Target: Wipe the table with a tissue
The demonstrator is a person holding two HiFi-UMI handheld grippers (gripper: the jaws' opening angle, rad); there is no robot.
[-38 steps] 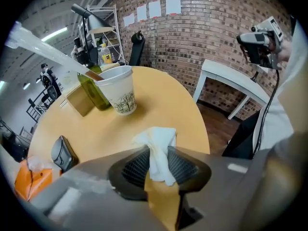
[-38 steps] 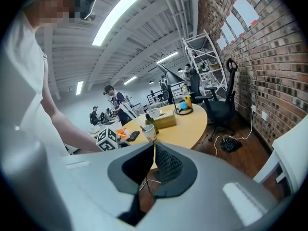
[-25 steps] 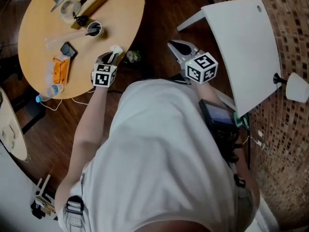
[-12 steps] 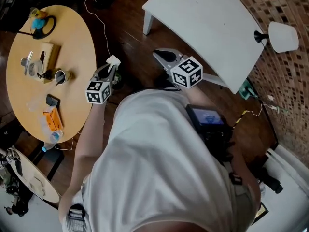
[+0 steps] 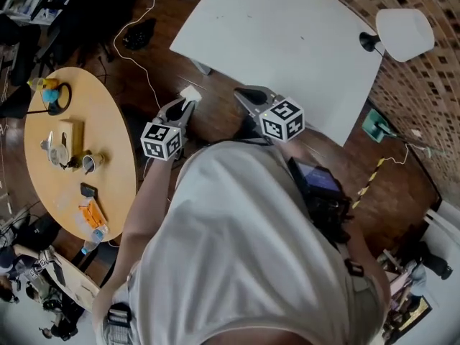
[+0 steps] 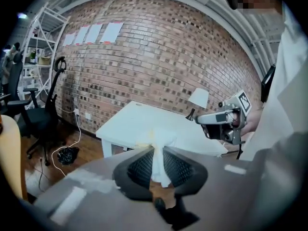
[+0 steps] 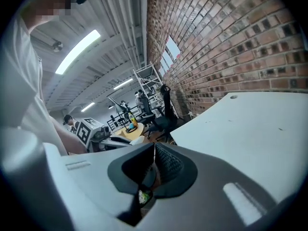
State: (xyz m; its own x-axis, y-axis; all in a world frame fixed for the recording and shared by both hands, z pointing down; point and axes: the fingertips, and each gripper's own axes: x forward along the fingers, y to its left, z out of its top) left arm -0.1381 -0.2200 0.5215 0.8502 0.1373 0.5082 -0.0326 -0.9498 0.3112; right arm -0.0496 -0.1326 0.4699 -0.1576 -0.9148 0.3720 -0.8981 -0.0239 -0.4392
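A crumpled white tissue [image 6: 161,141] sticks up between the jaws of my left gripper [image 6: 157,153], which is shut on it. In the head view the tissue [image 5: 191,92] and left gripper [image 5: 185,104] hover over the wooden floor, just short of the white table's [image 5: 287,34] near edge. My right gripper [image 5: 240,93] is beside it at the same edge, its jaws shut with nothing between them [image 7: 154,150]. The white table [image 6: 139,121] lies ahead in the left gripper view and fills the right side of the right gripper view [image 7: 250,124].
A white desk lamp [image 5: 402,33] stands at the table's far right. A round wooden table [image 5: 115,164] with a mug, a box and small items is at my left. A white cable [image 5: 133,52] runs over the floor. Office chairs [image 6: 43,119] stand by the brick wall.
The view has swung from the round wooden table to the white table. Both grippers moved with it toward the white table's edge, the tissue staying in the left one.
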